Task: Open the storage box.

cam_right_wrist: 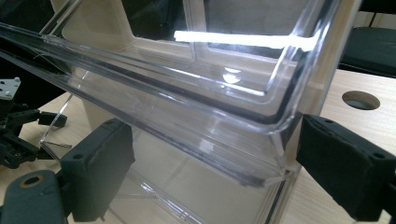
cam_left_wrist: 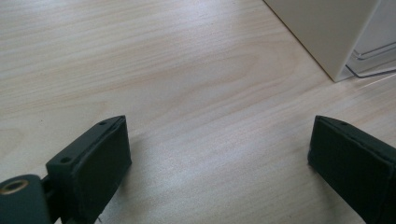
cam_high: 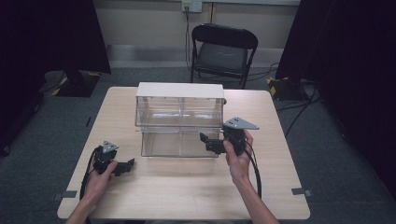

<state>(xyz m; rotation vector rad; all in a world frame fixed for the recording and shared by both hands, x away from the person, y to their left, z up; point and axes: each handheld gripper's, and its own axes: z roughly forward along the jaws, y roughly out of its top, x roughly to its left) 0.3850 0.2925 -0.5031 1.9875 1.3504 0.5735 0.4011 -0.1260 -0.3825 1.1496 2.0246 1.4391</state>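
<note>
- Clear drawer cabinet (cam_high: 180, 122): my right tool (cam_right_wrist: 210, 163) at its lower front right corner, jaws spread either side.
- My left tool (cam_left_wrist: 219, 163): spread, empty, on the worktop (cam_high: 187, 186), beside the cabinet's left.

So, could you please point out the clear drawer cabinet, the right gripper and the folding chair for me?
clear drawer cabinet (cam_high: 180, 88): high view, on its white top panel.
right gripper (cam_high: 204, 139): high view, at the tips of its black jaws.
folding chair (cam_high: 221, 57): high view, on its dark seat.

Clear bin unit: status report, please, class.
Left gripper open, low over the table, holding nothing. Right gripper open at the bin unit, jaws astride its clear front corner. Nothing in the way.
</note>
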